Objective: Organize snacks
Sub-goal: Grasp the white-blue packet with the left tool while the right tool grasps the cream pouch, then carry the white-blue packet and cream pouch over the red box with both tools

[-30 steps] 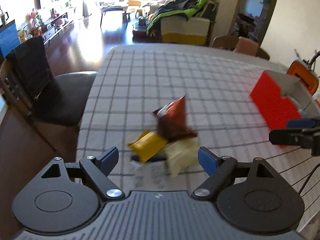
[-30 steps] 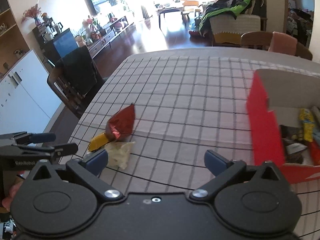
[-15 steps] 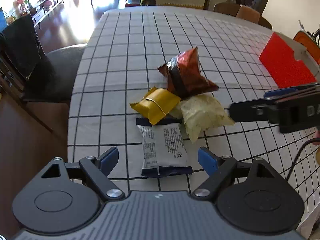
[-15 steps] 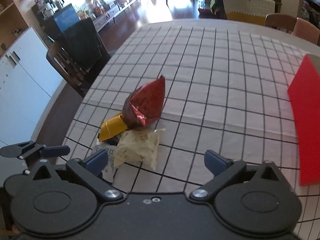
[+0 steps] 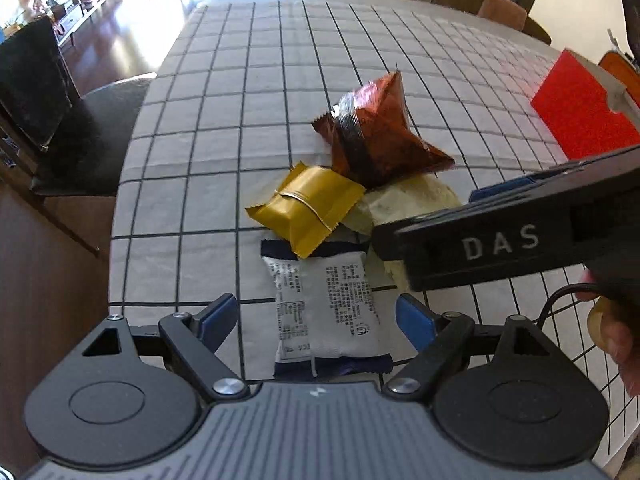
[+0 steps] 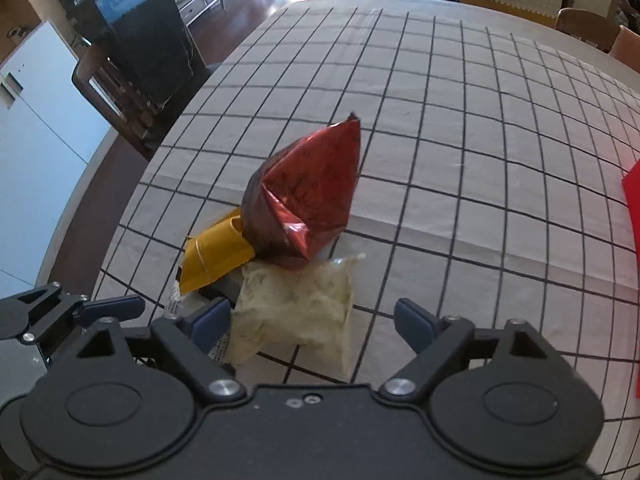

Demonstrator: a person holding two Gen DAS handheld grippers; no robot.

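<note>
Several snack packets lie heaped near the table's left edge. A white packet with dark blue ends (image 5: 328, 308) lies between the fingers of my open left gripper (image 5: 316, 318). Beyond it lie a yellow packet (image 5: 306, 210), a dark red foil bag (image 5: 376, 140) and a pale cream packet (image 5: 404, 204). In the right wrist view the cream packet (image 6: 300, 312) lies between the fingers of my open right gripper (image 6: 312, 324), with the red bag (image 6: 308, 200) and yellow packet (image 6: 216, 256) behind it. The right gripper also crosses the left wrist view (image 5: 520, 236).
A red snack box (image 5: 584, 120) stands at the table's right side; its edge shows in the right wrist view (image 6: 634, 248). The grid-patterned tablecloth (image 5: 320, 48) stretches far back. A dark chair (image 5: 80, 120) stands beyond the left table edge.
Both grippers have come down and forward onto the snack pile. The right gripper has swung left, away from the red box, until the cream packet lies between its fingers.
</note>
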